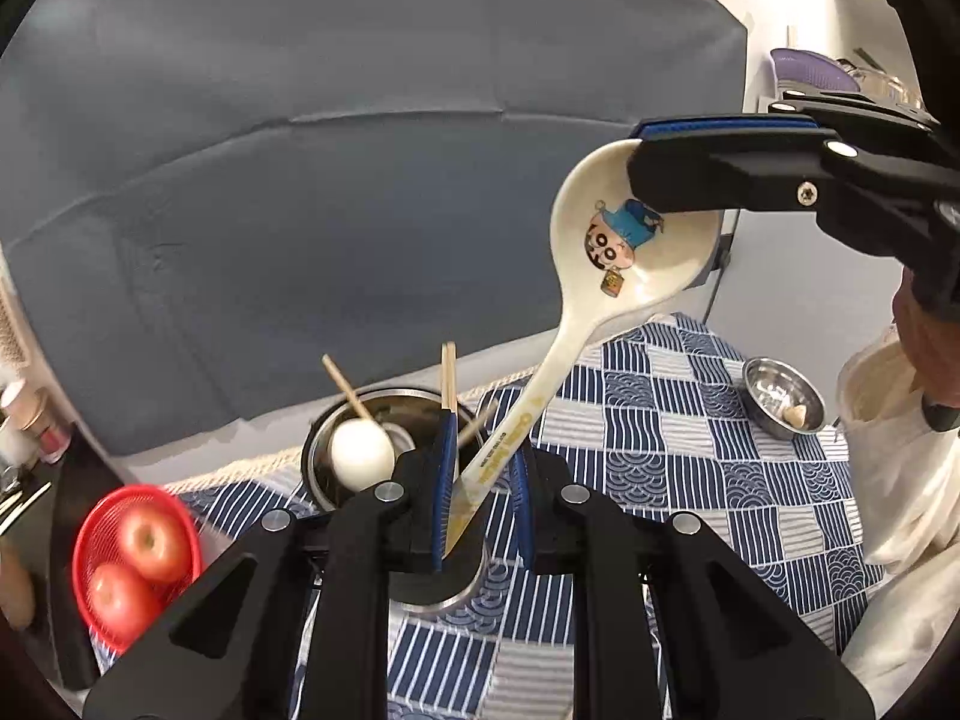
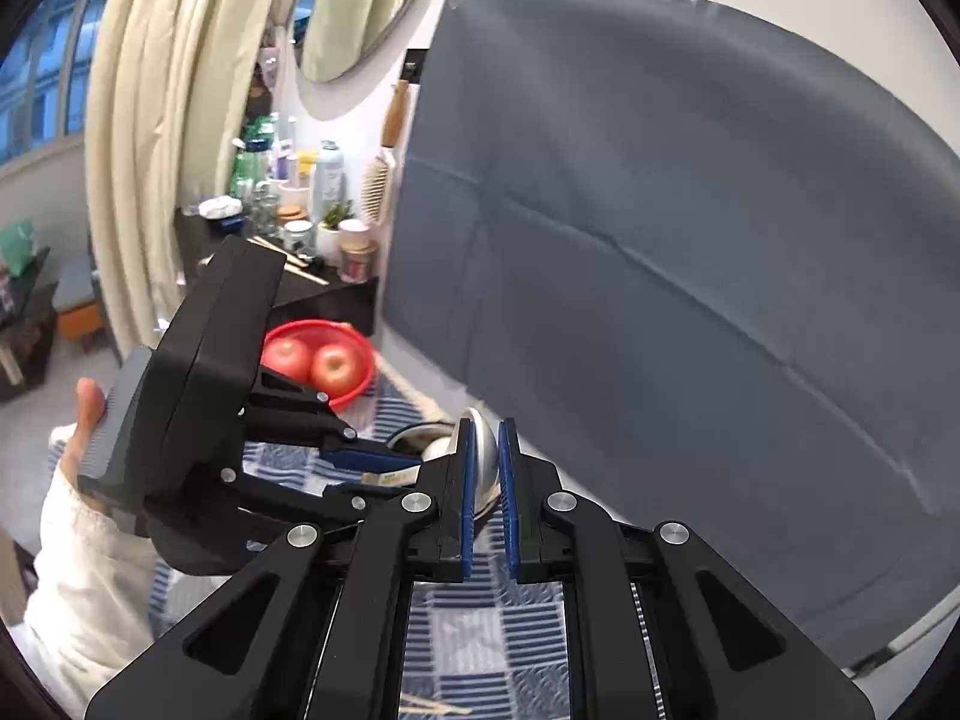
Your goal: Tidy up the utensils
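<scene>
Both hand-held grippers pinch the cartoon spoon point(image 1: 630, 252) above the steel holder point(image 1: 384, 420): left hand-held gripper point(image 1: 480, 480) on the handle, right hand-held gripper point(image 2: 486, 468) on the bowl; uneven pulling could slip it onto the tabletop point(image 1: 690, 420).

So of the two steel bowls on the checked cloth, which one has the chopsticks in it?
The larger steel bowl just beyond the left gripper, also holding a white egg. The small steel bowl at the right holds only a pale scrap.
</scene>
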The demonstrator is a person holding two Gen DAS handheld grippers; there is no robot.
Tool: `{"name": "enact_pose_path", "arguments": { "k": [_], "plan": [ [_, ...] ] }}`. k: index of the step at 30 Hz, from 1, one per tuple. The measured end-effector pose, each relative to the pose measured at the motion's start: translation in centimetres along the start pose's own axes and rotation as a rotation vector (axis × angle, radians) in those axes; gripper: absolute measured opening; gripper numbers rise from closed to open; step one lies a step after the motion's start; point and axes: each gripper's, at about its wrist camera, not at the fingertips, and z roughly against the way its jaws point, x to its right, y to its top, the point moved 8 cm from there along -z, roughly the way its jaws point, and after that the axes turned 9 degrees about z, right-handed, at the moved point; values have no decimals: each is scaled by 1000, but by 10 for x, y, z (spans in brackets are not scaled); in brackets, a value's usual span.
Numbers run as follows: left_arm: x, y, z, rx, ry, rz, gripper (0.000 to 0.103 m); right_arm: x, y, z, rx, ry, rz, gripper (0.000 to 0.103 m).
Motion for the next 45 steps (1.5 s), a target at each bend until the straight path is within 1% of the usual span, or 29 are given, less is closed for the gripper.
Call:
{"name": "enact_pose_path", "arguments": {
  "k": [2,4,6,7,8,9,10,11,12,13,15,16,18,20,22,24,31,32,35,37,40,42,45],
  "plan": [
    [-5,6,-11,-9,-5,0,18,4,2,-9,0,2,-2,8],
    [-9,9,-20,-15,-10,-2,18,11,3,-21,-6,-20,-2,8],
    [-14,10,-27,-1,-23,7,18,12,2,-36,-10,-18,-5,8],
    [-17,10,-29,14,-43,16,28,12,0,-41,-11,-4,-5,8],
    [-19,8,-30,27,-53,25,69,10,-2,-49,-2,19,-3,14],
    [-22,5,-32,31,-61,38,90,11,-6,-56,-5,15,-11,30],
    [-22,2,-32,31,-68,49,94,17,-11,-63,-15,-2,-26,42],
    [-23,-3,-31,35,-77,53,95,22,-13,-65,-6,-8,-44,57],
    [-26,-6,-30,39,-65,53,96,28,-16,-64,10,-14,-68,63],
    [-29,-11,-28,36,-40,54,97,36,-20,-64,22,-30,-94,66],
    [-32,-19,-26,25,-9,53,97,46,-26,-61,42,-50,-122,84],
    [-32,-23,-23,20,0,51,97,49,-30,-60,51,-49,-135,86],
    [-32,-30,-19,16,11,49,97,49,-38,-59,44,-36,-142,86],
    [-29,-39,-15,6,15,55,97,48,-46,-59,28,-41,-136,86],
    [-27,-47,-13,-8,19,57,97,47,-57,-59,3,-53,-137,86],
    [-23,-57,-14,-27,27,51,97,43,-68,-59,-20,-44,-145,86],
    [0,-94,-14,-99,49,-38,97,25,-114,-59,-114,-10,-198,87],
    [3,-98,-17,-110,41,-45,97,22,-121,-60,-128,-9,-202,87],
    [20,-126,-22,-159,-45,-72,97,14,-142,-60,-168,-20,-207,87],
    [27,-143,-30,-206,-78,-83,97,10,-154,-62,-190,-29,-215,87],
    [29,-164,-40,-254,-81,-92,97,7,-179,-66,-240,-36,-253,87],
    [29,-176,-46,-286,-113,-83,97,4,-197,-69,-279,-44,-283,87],
    [28,-189,-56,-332,-133,-101,97,-1,-221,-74,-328,-40,-325,87]
  ]
}}
